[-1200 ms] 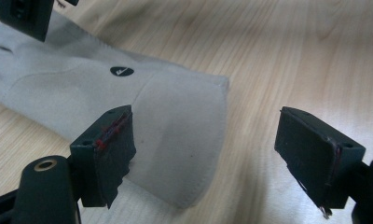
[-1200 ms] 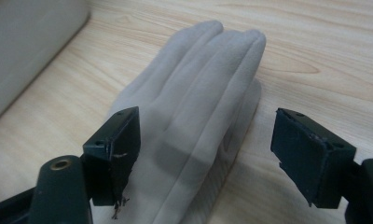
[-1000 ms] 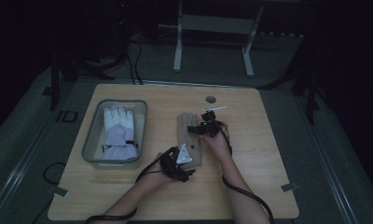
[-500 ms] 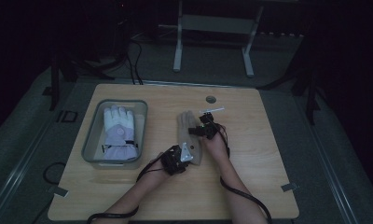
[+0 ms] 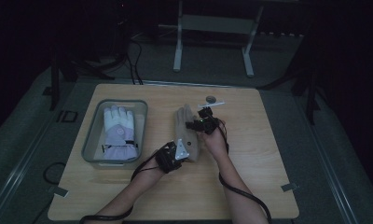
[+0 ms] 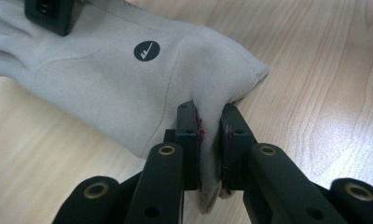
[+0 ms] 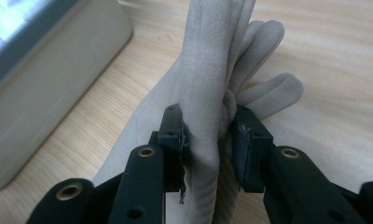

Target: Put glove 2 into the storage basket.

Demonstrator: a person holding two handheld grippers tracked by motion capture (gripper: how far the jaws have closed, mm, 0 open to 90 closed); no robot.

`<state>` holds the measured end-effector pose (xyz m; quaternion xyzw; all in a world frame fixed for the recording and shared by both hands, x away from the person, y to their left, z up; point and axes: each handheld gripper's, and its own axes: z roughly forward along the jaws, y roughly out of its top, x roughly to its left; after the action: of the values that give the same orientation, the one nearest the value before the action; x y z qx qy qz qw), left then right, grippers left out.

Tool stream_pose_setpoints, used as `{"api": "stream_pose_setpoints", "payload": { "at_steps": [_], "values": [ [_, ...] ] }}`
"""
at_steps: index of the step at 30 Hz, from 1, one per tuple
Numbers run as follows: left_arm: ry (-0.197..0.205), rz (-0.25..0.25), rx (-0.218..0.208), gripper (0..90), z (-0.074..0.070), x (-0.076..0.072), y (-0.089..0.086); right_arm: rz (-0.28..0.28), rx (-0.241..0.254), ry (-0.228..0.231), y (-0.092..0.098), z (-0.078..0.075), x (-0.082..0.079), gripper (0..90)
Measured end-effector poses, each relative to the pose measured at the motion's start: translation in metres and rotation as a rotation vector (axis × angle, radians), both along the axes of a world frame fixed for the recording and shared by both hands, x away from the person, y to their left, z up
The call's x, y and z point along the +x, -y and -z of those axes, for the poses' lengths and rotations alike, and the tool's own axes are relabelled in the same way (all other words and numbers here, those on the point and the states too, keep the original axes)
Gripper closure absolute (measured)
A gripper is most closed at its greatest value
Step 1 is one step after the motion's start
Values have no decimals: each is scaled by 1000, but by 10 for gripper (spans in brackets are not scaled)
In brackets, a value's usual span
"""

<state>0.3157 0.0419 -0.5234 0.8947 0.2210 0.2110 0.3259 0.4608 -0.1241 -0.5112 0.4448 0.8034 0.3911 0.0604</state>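
Both tools have just closed on the beige glove (image 5: 187, 133), and the cloth is between the jaws of each. The left tool (image 6: 208, 135) pinches a fold at the cuff edge, jaws narrow with only fabric in the gap. The right tool (image 7: 208, 140) clamps the bunched fingers, jaws a little wider over the thicker roll of cloth. In the high view the left tool (image 5: 175, 156) sits at the near end of the glove and the right tool (image 5: 202, 123) at its far end.

The step in hand looks like lifting the glove off the table (image 5: 250, 154), likely toward the tray (image 5: 92, 140) off to the left of the left tool, where a white glove (image 5: 119, 133) already lies. To do it well, raise both tools together and level, so that the cloth hangs slack between them and neither pinch is pulled. The cuff grip is near the hem, so a sharp tug might slip it free; keep both pinches firm and move slowly.

The glove lies on the table between the two tools, just ahead of the left one. Its long axis runs from cuff, nearest the person, to fingertips pointing away, tilted slightly left in the high view
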Motion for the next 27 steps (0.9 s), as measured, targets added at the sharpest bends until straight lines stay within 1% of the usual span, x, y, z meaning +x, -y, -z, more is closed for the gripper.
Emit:
{"api": "stream_pose_setpoints", "payload": {
  "at_steps": [1,2,3,5,6,9,10,13,15,19,20,22,23,25,27],
  "values": [
    [1,0,4,810,-3,0,-1,-4,9,6,-1,-4,0,679],
    [12,-3,5,810,-6,-2,-3,-2,19,2,-2,-6,0,679],
    [17,-4,0,810,-10,-3,-5,-2,26,7,-3,-9,-1,678],
    [26,-4,7,810,-16,-4,-8,-11,27,16,-6,-16,-2,678],
    [30,-6,2,810,-18,-5,-10,-13,31,23,-8,-20,-3,678],
    [47,-12,6,810,-27,-8,-15,-23,30,39,-12,-30,-4,678],
    [50,-18,-1,811,-31,-9,-17,-27,30,47,-14,-33,-4,678],
    [64,-25,-4,810,-40,-11,-22,-31,37,58,-19,-43,-5,678],
    [73,-32,1,810,-45,-13,-26,-40,44,69,-24,-49,-6,678],
    [83,-41,10,811,-51,-15,-32,-51,50,82,-33,-58,-6,678],
    [84,-40,5,810,-52,-15,-34,-54,50,81,-34,-60,-6,678],
    [102,-41,6,810,-54,-18,-38,-61,54,85,-39,-64,-7,678],
    [101,-43,7,810,-54,-18,-39,-64,47,89,-41,-66,-7,678],
    [102,-51,7,810,-55,-19,-43,-71,54,87,-47,-70,-8,678],
    [98,-62,4,810,-56,-20,-47,-81,46,92,-53,-74,-8,678]
  ]
}}
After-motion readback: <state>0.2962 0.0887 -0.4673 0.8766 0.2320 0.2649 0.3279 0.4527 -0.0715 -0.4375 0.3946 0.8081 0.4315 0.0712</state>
